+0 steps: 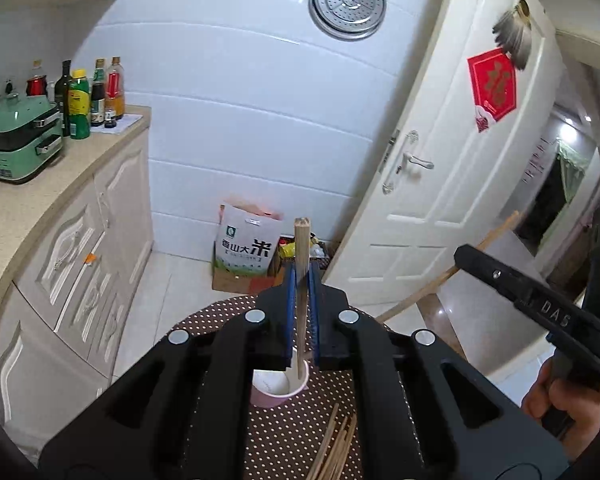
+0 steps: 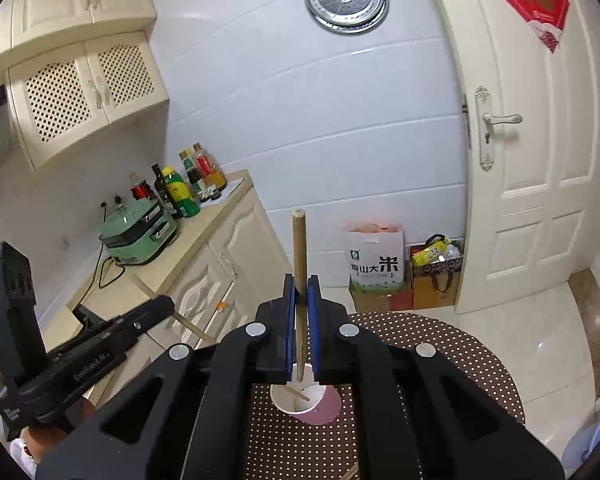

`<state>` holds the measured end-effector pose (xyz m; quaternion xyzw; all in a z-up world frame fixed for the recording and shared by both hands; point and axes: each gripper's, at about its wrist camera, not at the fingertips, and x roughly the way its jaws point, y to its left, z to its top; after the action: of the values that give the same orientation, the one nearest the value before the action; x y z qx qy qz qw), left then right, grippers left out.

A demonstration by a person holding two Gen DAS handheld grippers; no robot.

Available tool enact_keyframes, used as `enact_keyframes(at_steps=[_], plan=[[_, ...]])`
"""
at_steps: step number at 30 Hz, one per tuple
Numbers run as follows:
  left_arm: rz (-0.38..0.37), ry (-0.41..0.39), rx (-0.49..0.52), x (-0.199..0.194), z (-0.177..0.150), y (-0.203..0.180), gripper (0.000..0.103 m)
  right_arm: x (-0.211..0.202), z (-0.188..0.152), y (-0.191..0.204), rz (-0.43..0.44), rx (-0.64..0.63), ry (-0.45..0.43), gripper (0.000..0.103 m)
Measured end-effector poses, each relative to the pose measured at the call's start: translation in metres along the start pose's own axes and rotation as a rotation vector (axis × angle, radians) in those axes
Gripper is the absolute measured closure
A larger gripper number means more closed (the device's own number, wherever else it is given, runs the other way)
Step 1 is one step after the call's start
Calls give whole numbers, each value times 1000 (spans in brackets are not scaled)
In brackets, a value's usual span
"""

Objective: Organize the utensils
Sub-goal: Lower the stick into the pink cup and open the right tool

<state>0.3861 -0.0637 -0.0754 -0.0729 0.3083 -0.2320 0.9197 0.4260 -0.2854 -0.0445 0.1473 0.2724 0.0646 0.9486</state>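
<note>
Nearest, spare chopsticks (image 1: 336, 446) lie on the dotted counter (image 1: 284, 436) by the pink cup (image 1: 278, 390). Each tool, left (image 1: 301, 280) and right (image 2: 301, 288), is clamped narrow on an upright chopstick (image 1: 301, 248) over it. Best lower each tip inside the rim before releasing. Both point downward, tilted

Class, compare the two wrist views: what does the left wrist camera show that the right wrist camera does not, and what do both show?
Left only: loose chopsticks lying on the dotted table, and the doorway beyond the door.
Right only: lattice wall cabinets, and a stick lying in the cup.
Both: each claw shut on a chopstick above the cup, the steamer rack, the rice bag.
</note>
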Motion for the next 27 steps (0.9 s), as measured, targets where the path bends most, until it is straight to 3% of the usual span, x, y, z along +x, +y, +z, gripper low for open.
enact_keyframes(at_steps=[6, 19, 27], plan=[[51, 57, 14, 20, -15, 7, 96, 26, -18, -2, 7, 19, 84, 98], [56, 220, 57, 54, -50, 10, 96, 56, -56, -1, -21, 43, 213, 98], [47, 277, 61, 60, -61, 10, 95, 69, -73, 1, -15, 74, 281, 95]])
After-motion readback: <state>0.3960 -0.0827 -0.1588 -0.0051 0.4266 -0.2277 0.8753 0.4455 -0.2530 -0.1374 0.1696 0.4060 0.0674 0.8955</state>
